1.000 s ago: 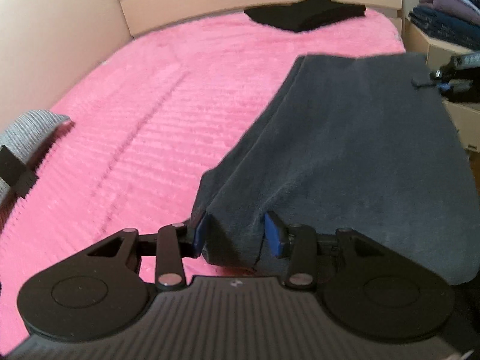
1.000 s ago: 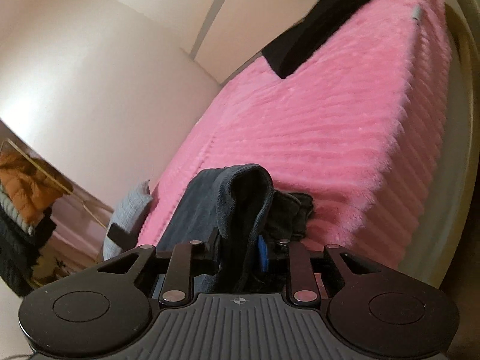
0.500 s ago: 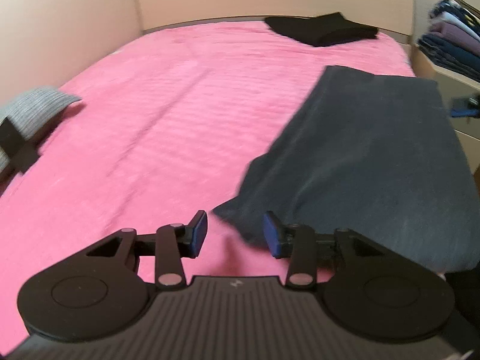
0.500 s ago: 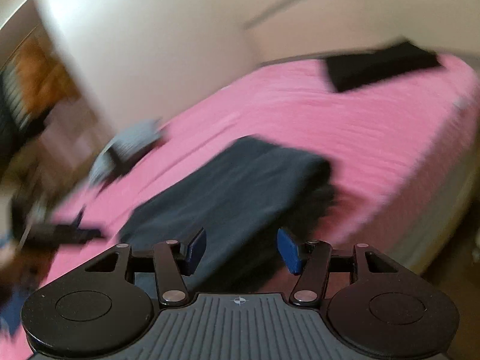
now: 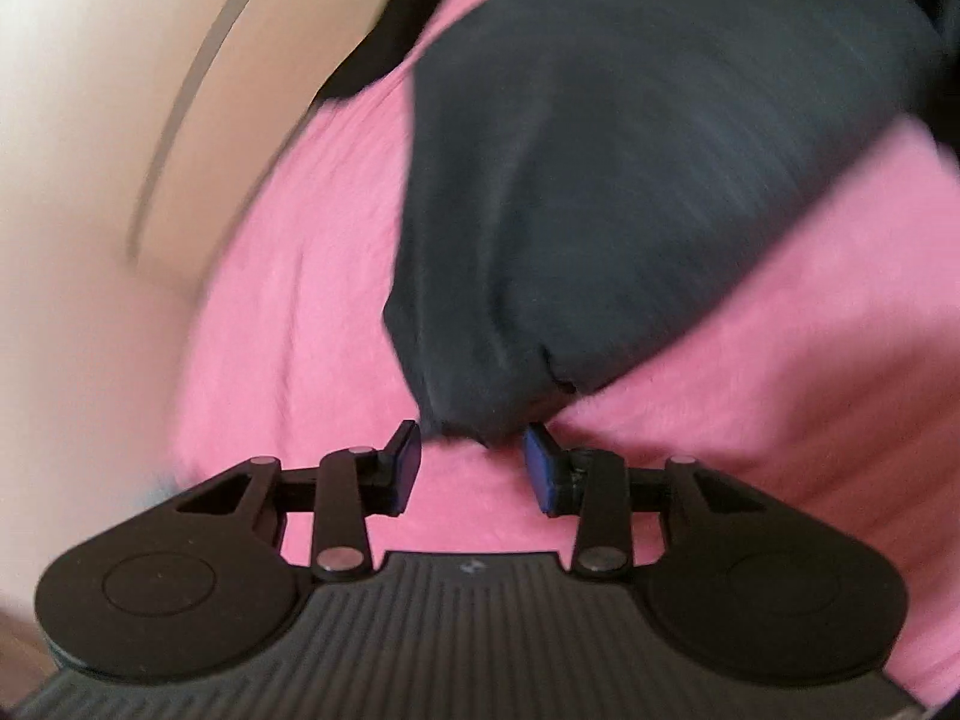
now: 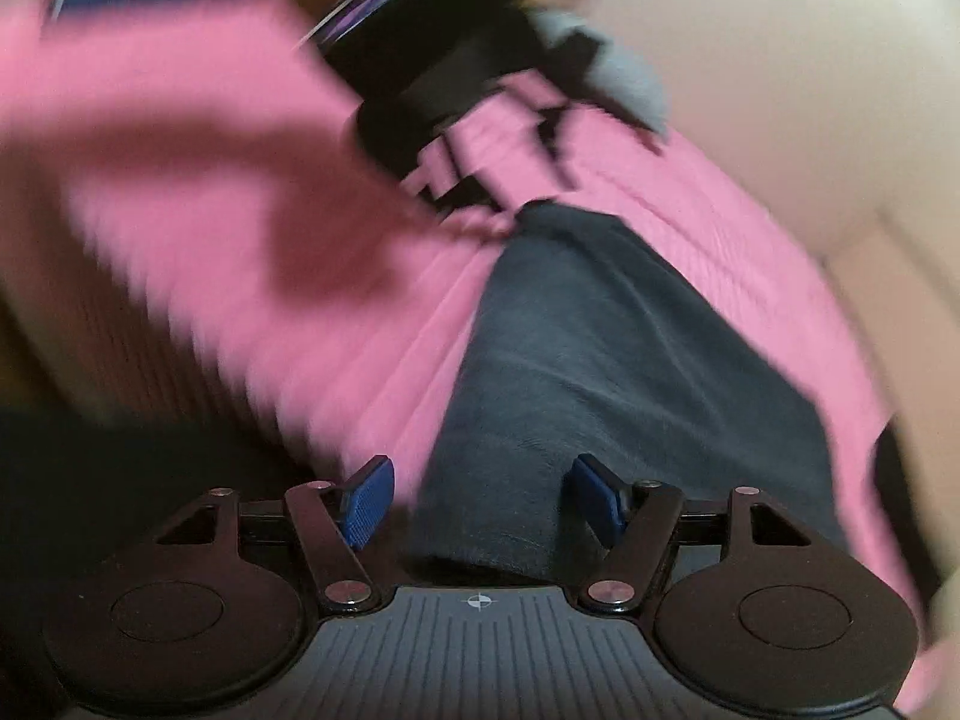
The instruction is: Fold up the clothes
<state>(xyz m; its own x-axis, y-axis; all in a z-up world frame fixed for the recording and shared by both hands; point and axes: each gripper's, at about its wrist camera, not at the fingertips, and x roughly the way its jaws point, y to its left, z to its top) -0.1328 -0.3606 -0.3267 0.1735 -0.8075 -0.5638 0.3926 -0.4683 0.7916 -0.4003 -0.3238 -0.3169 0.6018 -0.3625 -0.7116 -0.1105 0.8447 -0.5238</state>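
**Dark garment flat on the pink bedspread, both grippers loose**

Your dark grey garment (image 5: 630, 180) lies spread on the pink bedspread (image 5: 300, 300), with a black folded item (image 5: 390, 42) lying further up the bed near the pale headboard (image 5: 120, 120).

Your left gripper (image 5: 471, 468) sits just short of the garment's near corner. Its blue pads (image 5: 405, 465) stand apart with the tip of the cloth reaching between them, and they do not press on it, so the gripper is released.

Your right gripper (image 6: 480, 498) hangs over the other end of the same garment (image 6: 600, 372). Its jaws are opening, the cloth lies below and between the pads (image 6: 366, 498), and neither pad pinches it.

In the right wrist view your other gripper shows as a black blurred shape (image 6: 432, 78) beyond the far end of the garment, next to a grey cloth (image 6: 624, 78) at the bed's edge. Both views are smeared by motion.
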